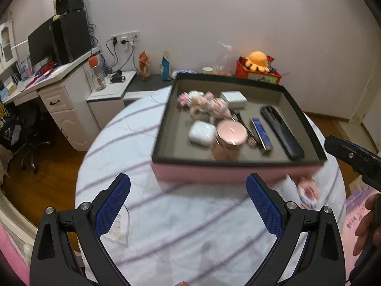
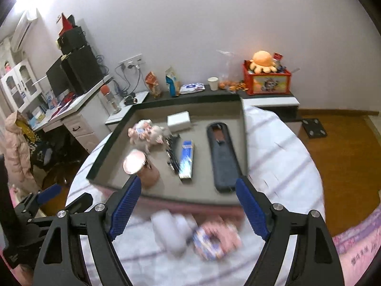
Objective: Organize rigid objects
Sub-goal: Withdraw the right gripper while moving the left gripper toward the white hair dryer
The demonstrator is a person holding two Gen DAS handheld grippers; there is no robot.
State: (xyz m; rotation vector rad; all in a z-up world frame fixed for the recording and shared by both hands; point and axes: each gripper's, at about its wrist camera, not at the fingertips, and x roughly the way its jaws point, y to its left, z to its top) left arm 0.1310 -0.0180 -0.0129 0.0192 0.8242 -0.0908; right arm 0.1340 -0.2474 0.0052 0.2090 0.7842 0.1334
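Observation:
A shallow pink tray (image 1: 214,175) with a dark rim sits on the round striped table (image 1: 166,226). Inside lie a pink candle jar (image 1: 228,138), a white earbud case (image 1: 201,133), a plush toy (image 1: 204,103), a white box (image 1: 233,99), a blue pack (image 1: 260,134) and a long dark case (image 1: 282,132). My left gripper (image 1: 188,178) is open and empty, short of the tray's front wall. My right gripper (image 2: 188,181) is open over the tray's near edge, nothing between its pads. Below it on the cloth lie a blurred white object (image 2: 170,231) and a pink-blue packet (image 2: 214,240).
A desk (image 1: 54,81) with a monitor stands at the left. A low cabinet (image 2: 269,99) behind the table carries a red box, a paper cup and snack bags. A clear plastic sheet (image 1: 119,231) lies under my left finger. A hand (image 1: 366,226) shows at the right edge.

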